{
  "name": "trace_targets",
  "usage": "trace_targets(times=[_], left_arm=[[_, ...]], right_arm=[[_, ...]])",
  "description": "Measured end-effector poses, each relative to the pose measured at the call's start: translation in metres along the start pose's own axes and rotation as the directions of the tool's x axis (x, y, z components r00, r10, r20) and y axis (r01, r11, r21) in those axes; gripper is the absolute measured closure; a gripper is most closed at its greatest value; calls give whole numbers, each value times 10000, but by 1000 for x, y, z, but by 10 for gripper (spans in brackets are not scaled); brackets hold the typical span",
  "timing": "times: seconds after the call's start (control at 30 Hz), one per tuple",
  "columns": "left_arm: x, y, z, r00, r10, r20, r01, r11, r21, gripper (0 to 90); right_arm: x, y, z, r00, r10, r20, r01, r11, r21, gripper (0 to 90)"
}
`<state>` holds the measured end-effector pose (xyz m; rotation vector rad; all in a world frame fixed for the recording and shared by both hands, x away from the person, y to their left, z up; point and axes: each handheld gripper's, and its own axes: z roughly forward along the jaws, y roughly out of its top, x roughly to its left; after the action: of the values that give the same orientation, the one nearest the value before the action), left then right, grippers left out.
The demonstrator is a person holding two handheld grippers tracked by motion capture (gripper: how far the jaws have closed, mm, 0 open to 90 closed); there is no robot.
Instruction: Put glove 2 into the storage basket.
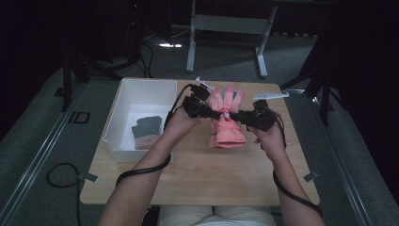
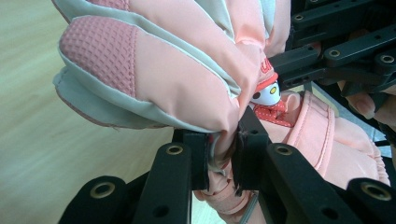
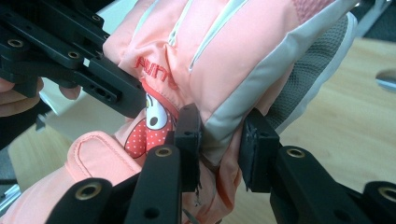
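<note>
Left tool (image 1: 214, 113), right tool (image 1: 236, 115) pinch pink glove (image 1: 227, 134) between.

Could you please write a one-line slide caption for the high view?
Both grippers, left and right, pinch a pink glove above the wooden table.

Pink glove (image 2: 187, 79): padded cloth, smooth and matt, with grey fabric panels and a rough waffle-textured patch on the fingertip. Table (image 1: 197, 174): pale wood, smooth, with a slight sheen. White bin (image 1: 123, 101): smooth plastic. Grey glove (image 1: 147, 132): knitted cloth.
</note>
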<state>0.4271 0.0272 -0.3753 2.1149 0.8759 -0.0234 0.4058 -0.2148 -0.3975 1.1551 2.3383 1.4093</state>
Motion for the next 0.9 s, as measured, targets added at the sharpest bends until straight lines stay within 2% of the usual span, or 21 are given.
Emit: trace_targets(times=[0.17, 0.33, 0.47, 0.67, 0.9], left_arm=[[3, 9, -26, 9998, 53, -215, -56, 9999, -133, 781], [12, 14, -52, 9997, 161, -161, -163, 9998, -150, 780], [17, 16, -74, 9990, 144, -415, -152, 9997, -190, 780], [26, 10, -110, 9960, -101, -892, 62, 9990, -440, 781], [40, -3, -150, 9894, -403, -1395, 327, 9979, -561, 781]], right_arm=[[11, 22, 2, 9998, -195, -109, 192, 9995, -235, 713], [25, 43, 7, 9988, -406, -276, 396, 9985, -368, 713], [37, 58, 14, 9977, -537, -403, 518, 9975, -474, 713], [59, 81, 30, 9940, -841, -694, 800, 9950, -594, 713], [90, 105, 56, 9882, -1168, -988, 1108, 9917, -648, 713]])
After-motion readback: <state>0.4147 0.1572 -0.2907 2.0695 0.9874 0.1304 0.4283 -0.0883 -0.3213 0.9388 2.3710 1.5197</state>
